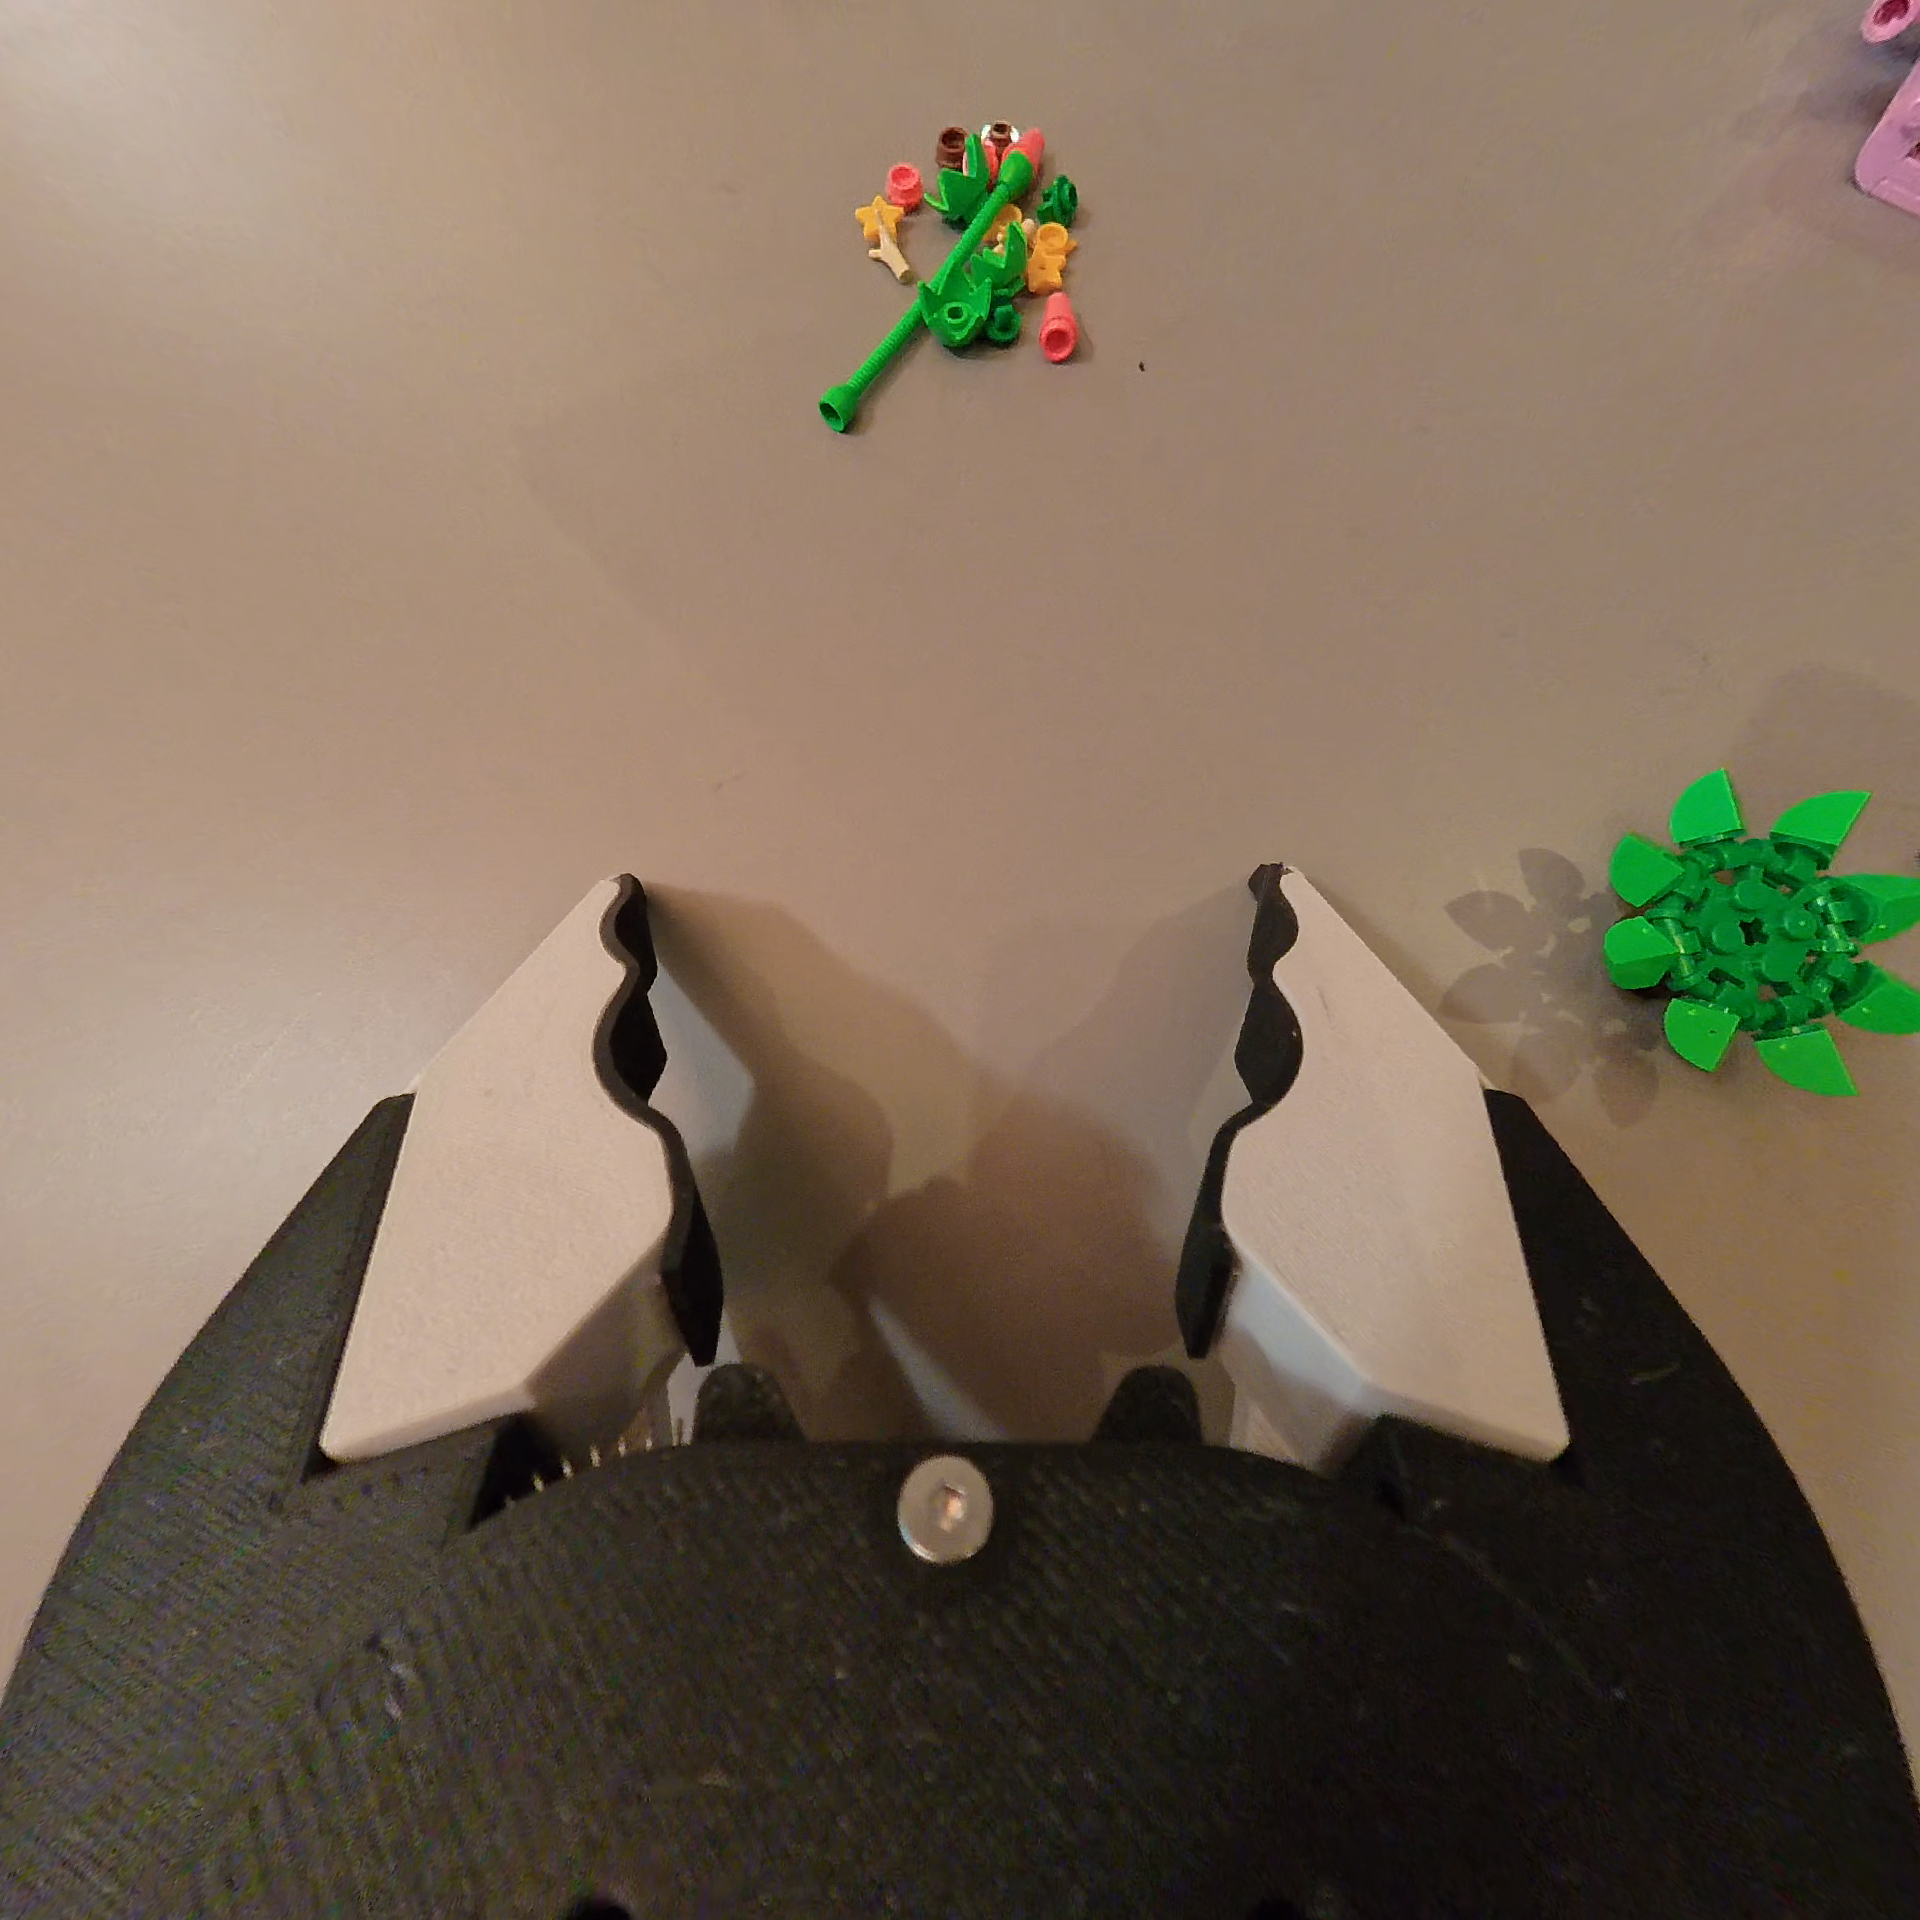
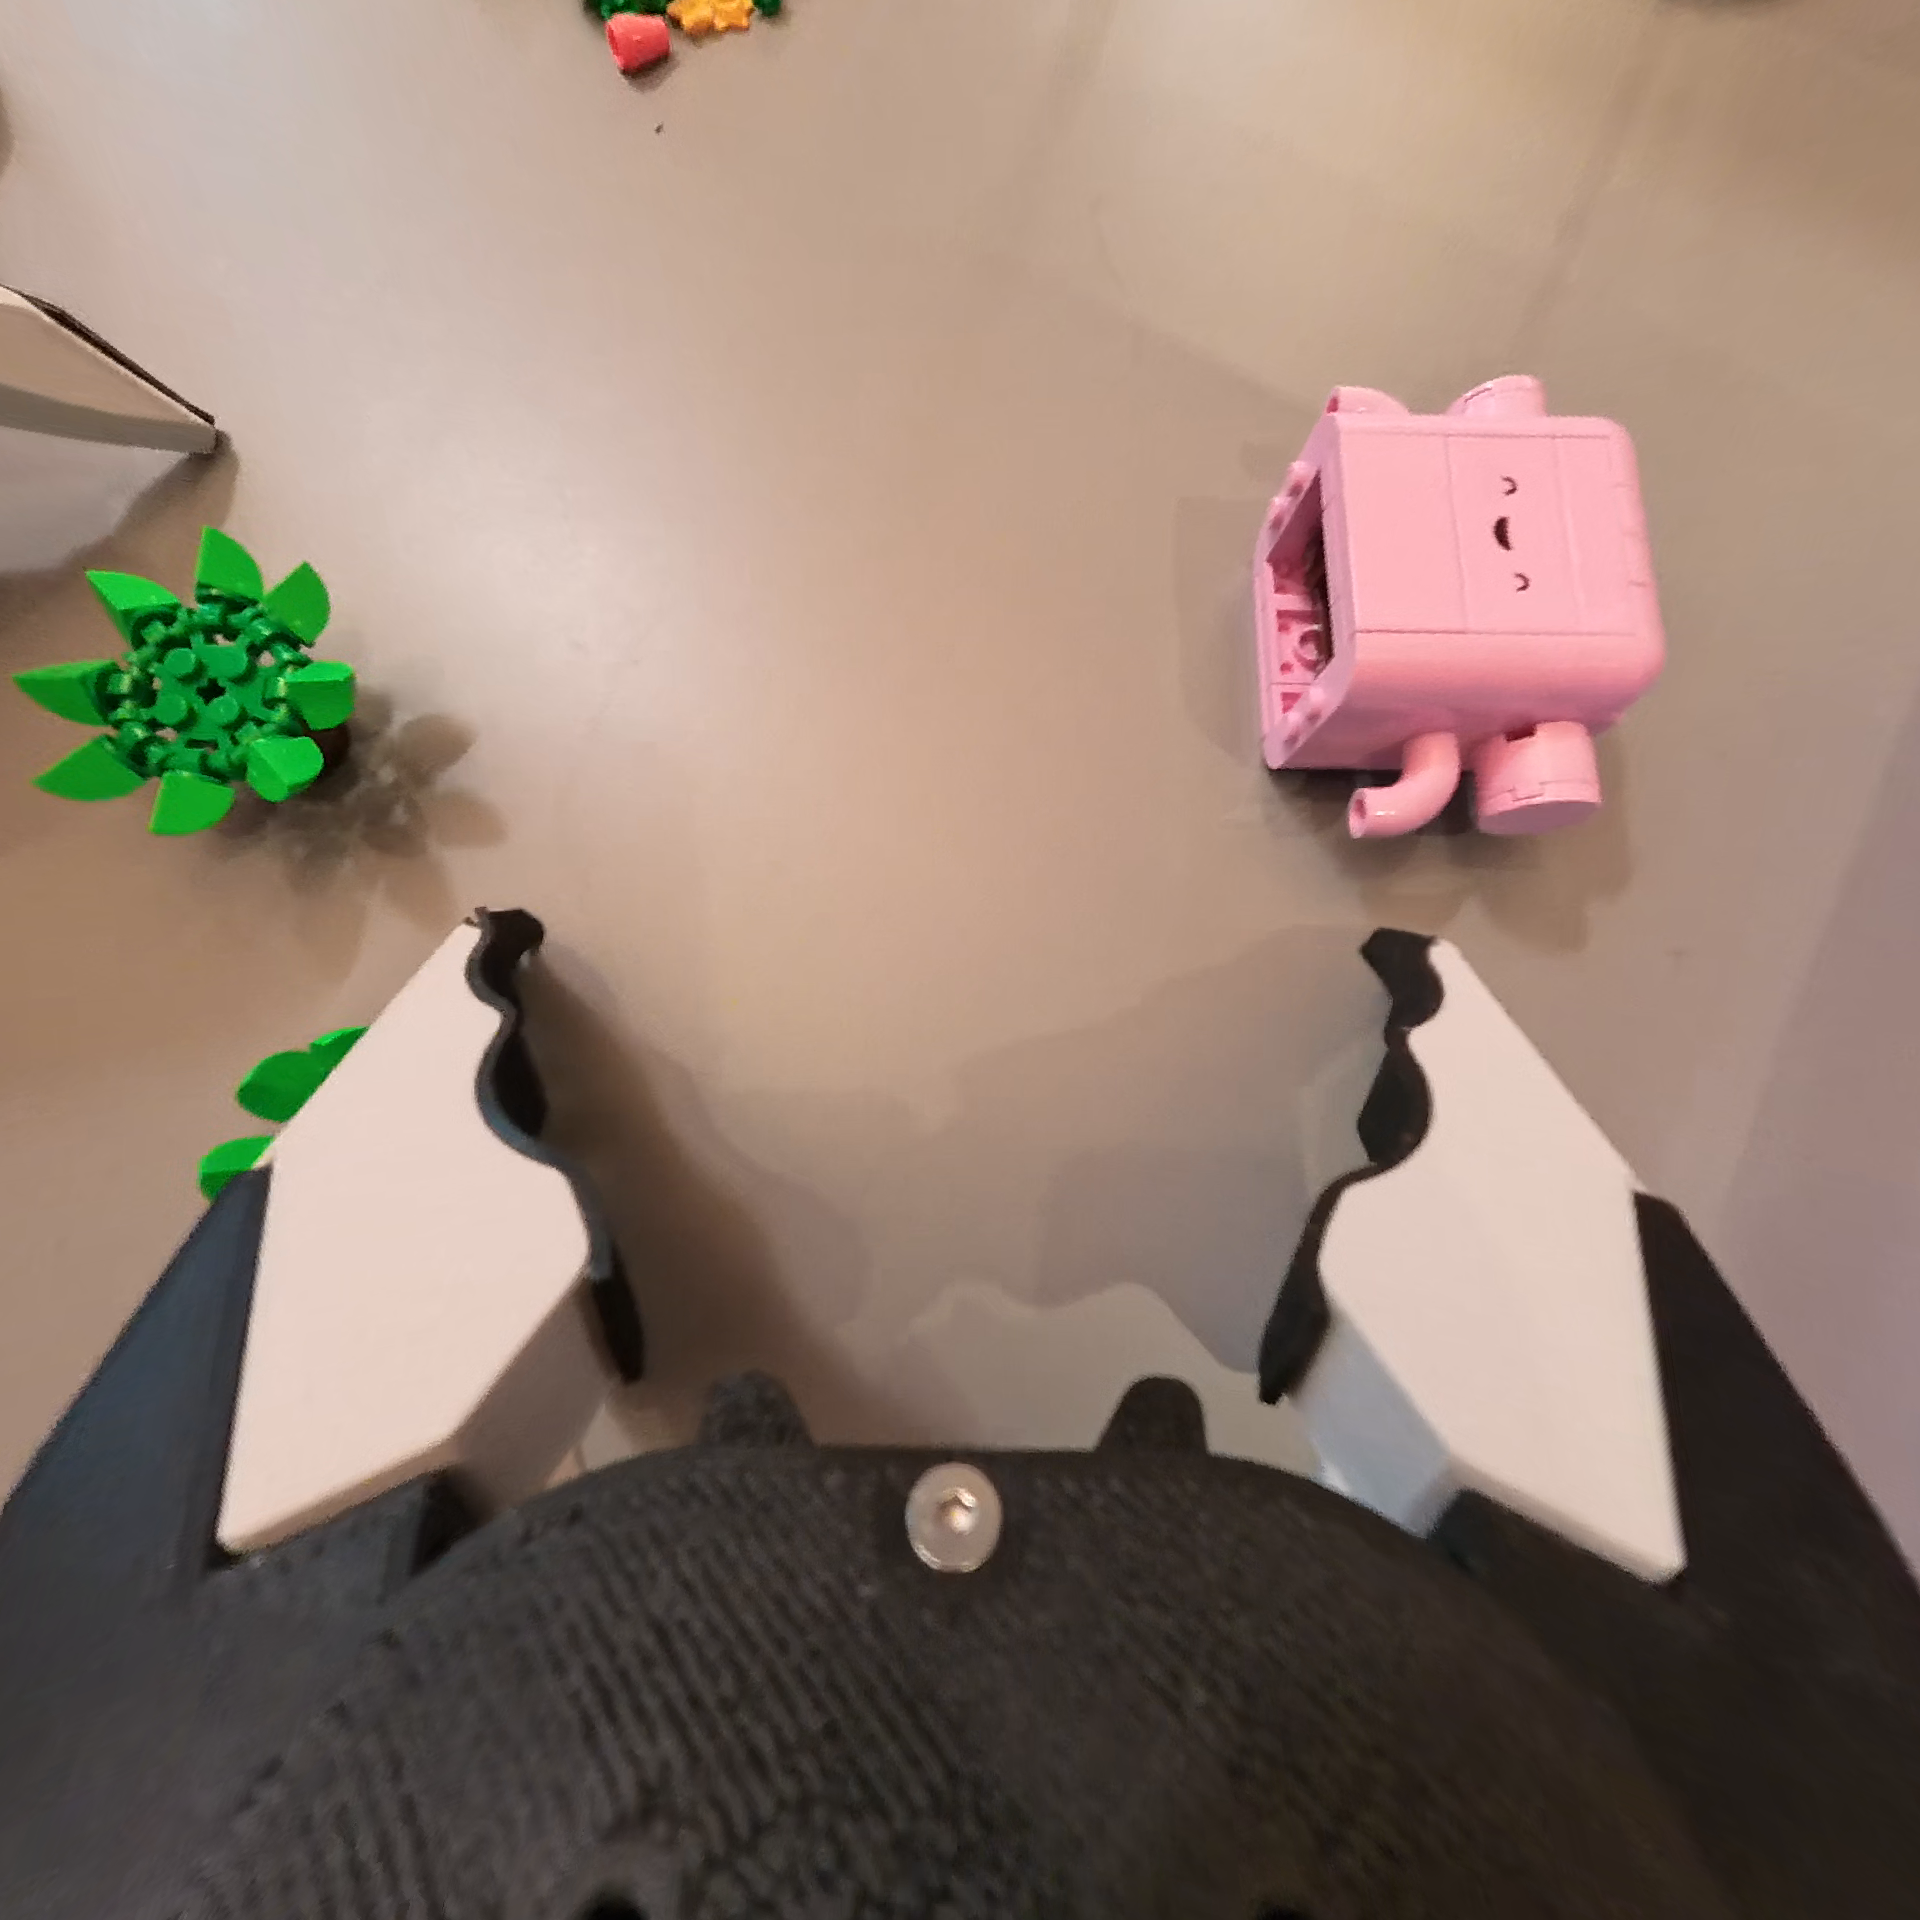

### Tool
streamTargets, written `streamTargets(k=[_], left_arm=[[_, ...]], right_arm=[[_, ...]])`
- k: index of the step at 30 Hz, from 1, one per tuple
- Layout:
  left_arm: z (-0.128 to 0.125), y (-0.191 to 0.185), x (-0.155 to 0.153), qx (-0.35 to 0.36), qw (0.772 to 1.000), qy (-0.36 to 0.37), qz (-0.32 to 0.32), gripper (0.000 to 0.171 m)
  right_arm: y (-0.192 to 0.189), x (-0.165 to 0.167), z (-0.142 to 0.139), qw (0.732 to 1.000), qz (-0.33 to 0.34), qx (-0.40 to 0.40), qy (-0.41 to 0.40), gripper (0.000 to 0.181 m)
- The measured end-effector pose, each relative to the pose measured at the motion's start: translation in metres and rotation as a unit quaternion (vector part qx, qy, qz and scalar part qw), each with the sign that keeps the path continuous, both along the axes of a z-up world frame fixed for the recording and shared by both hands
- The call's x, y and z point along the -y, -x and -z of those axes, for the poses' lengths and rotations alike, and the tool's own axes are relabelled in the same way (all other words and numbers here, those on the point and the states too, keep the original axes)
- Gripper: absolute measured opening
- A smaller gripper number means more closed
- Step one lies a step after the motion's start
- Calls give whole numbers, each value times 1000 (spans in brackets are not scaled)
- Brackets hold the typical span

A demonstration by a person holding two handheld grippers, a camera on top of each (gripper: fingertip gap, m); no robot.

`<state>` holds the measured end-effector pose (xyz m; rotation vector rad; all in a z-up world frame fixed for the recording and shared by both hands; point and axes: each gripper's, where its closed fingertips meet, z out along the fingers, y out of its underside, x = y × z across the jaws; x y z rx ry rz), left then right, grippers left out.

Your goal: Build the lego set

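Task status, judged from how the parts lie: partly built. Two sub-assemblies appear complete but are not yet joined, and the small parts are unused. In the left wrist view, the left gripper (image 1: 951, 883) is spread wide and empty above the bare grey table (image 1: 416, 623). A pile of loose pieces (image 1: 987, 239), including a green stem (image 1: 914, 312), pink cones and yellow bits, lies at 12 o'clock, well apart from the fingertips. The green leaf rosette (image 1: 1766, 935) sits at 3 o'clock, near the right finger but not touching it. In the right wrist view, the right gripper (image 2: 951, 935) is likewise spread and holds nothing. The rosette (image 2: 197, 686) appears at 10 o'clock, and further green leaves (image 2: 291, 1081) show partly hidden behind the left finger. The pink box-shaped body (image 2: 1455, 603) lies tipped on its side at 2 o'clock, open end facing left. Only the right view shows this body whole and the extra leaves; only the left view shows the full pile.
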<state>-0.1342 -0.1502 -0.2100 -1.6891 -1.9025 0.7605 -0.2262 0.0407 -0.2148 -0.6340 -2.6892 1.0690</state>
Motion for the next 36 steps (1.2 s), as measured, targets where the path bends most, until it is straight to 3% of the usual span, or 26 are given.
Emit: streamTargets(k=[7,10,12,16,19,23,28,33,35,36], left_arm=[[-4,1,-5,-13,1000,-4,16,109],[-30,4,-13,-91,995,-23,32,100],[-46,3,-22,-122,990,-40,50,98],[-68,0,-56,-175,974,-49,139,87],[-79,-6,-83,-204,957,-63,198,77],[-85,-14,-112,-220,937,-72,261,69],[-84,-21,-133,-221,921,-77,312,57],[-63,-17,-121,-186,935,-53,299,56],[-59,-18,-117,-181,935,-58,298,56],[-57,-19,-117,-176,935,-61,301,56]], right_arm=[[4,1,0,1000,-7,4,-3,157],[8,1,-10,1000,3,-4,13,126],[6,5,-30,998,-18,-28,52,122],[-4,5,-66,986,-66,-79,134,89],[-24,5,-74,973,-106,-56,197,79],[-50,5,-74,959,-171,-17,223,52],[-75,8,-69,945,-243,12,219,47],[-92,6,-65,932,-300,7,204,46],[-90,5,-64,933,-299,-1,198,57],[-89,4,-63,933,-302,-2,197,51]])
